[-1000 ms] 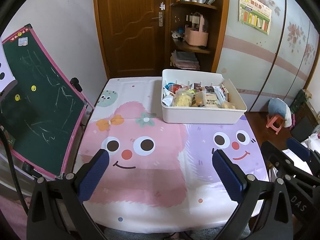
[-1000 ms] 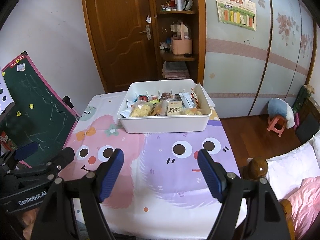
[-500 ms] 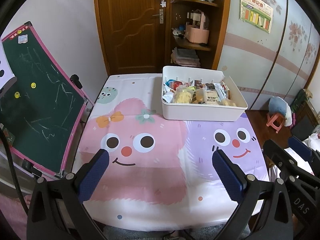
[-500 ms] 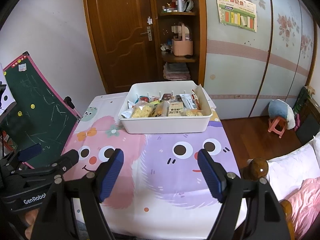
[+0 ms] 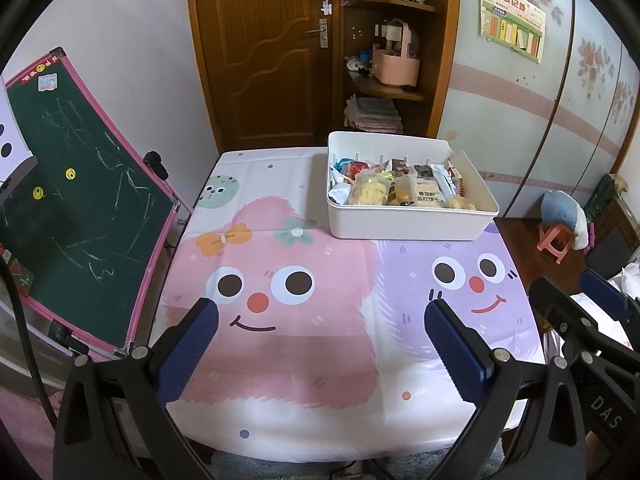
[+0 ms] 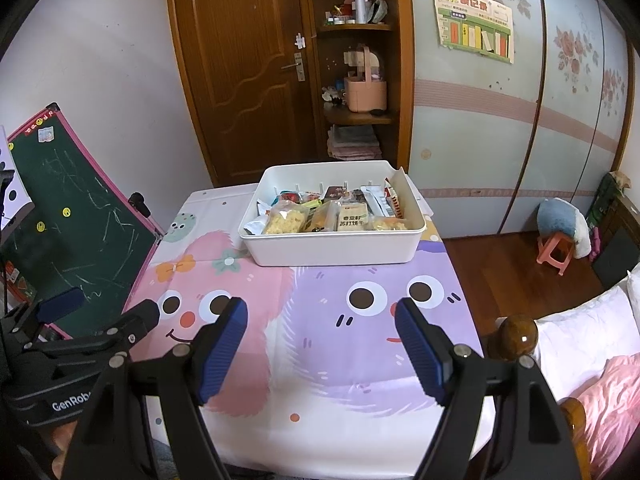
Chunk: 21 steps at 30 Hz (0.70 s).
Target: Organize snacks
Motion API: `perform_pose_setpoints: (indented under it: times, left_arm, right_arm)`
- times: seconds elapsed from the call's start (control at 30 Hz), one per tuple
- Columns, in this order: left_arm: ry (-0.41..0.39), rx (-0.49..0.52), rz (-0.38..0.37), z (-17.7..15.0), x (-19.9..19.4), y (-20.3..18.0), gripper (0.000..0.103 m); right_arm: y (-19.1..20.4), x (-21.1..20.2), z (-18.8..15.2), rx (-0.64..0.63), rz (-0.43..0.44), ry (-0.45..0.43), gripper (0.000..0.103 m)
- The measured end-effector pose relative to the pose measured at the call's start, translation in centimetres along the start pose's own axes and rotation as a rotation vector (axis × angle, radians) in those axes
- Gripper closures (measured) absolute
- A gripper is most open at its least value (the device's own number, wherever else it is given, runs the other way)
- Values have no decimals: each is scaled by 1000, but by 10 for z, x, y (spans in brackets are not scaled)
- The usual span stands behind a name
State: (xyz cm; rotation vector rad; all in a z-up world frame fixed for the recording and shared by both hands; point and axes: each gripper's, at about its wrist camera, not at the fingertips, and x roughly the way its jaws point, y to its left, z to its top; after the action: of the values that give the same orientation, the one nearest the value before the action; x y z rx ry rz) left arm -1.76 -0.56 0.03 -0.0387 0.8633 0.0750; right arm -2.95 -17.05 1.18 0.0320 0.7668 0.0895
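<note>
Nearest the cameras, the left gripper (image 5: 318, 340) and right gripper (image 6: 320, 344) hover over the cartoon-printed surface (image 5: 304, 360), jaws spread wide and holding nothing. Farther back, toward the surface's far right, sits the white rectangular plastic bin (image 5: 408, 224), filled with packaged snacks (image 5: 400, 192). Beyond it stands a brown wooden door (image 6: 244, 60).

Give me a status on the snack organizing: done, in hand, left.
Done: the snack packets stand packed inside the white bin on the cartoon tablecloth; none lie loose on it. In hand: nothing; the left gripper and right gripper are open and empty, short of the bin. Left: nothing visible.
</note>
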Motion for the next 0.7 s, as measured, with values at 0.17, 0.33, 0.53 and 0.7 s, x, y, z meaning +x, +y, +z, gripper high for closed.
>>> perform_pose_setpoints:
  times: [0.17,0.33,0.53,0.7]
  left_arm:
    - [0,1,1,0,0,0,0]
    - [-2,1,2,0,0,0,0]
    - [0,1,1,1,0,0,0]
    - [-2,9,10,-1,1,1,0]
  right_arm:
    - [-1,0,0,0,0,4,26]
    - [-1,2,1,0,-2,8,26]
    - [-1,2,1,1,-3,7,26]
    - [-2,3,1,-8,-9,8,26]
